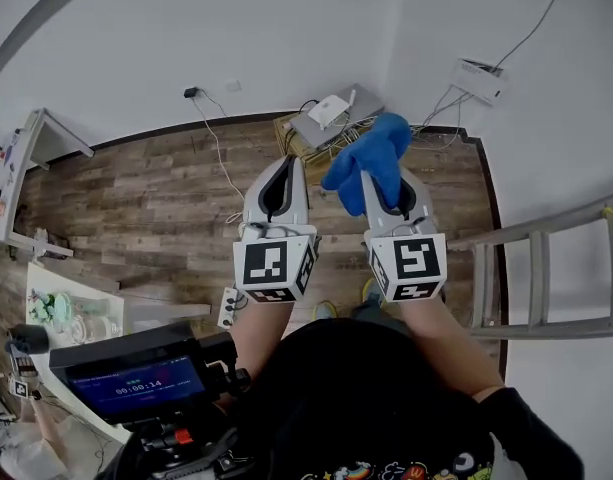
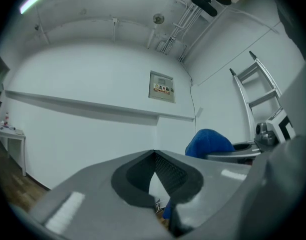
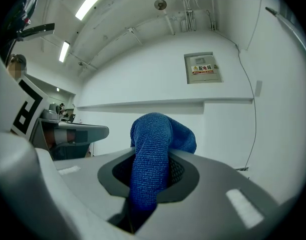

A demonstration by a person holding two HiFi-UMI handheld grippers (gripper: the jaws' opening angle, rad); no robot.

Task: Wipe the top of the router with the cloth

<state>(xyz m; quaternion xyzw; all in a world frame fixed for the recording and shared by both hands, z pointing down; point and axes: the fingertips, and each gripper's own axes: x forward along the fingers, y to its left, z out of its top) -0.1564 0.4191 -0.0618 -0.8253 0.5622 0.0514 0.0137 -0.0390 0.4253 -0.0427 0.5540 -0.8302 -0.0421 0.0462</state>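
Observation:
A blue cloth (image 1: 371, 156) hangs bunched from my right gripper (image 1: 374, 180), whose jaws are shut on it. In the right gripper view the cloth (image 3: 155, 144) stands up between the jaws and fills the gap. My left gripper (image 1: 288, 164) is held beside the right one, shut with nothing in it; in its own view the left gripper (image 2: 153, 154) has its tips touching, and the cloth (image 2: 208, 141) shows to the right. A white router (image 1: 330, 110) lies on a grey flat box on the floor by the wall, beyond and below both grippers. Both grippers are raised and point at the white wall.
A metal ladder (image 1: 546, 273) leans at the right. A small wall box (image 1: 477, 78) with cables is at the upper right. A power strip (image 1: 229, 308) lies on the wood floor. A white table (image 1: 31, 153) stands at the left, and a camera rig with a screen (image 1: 134, 383) at the bottom left.

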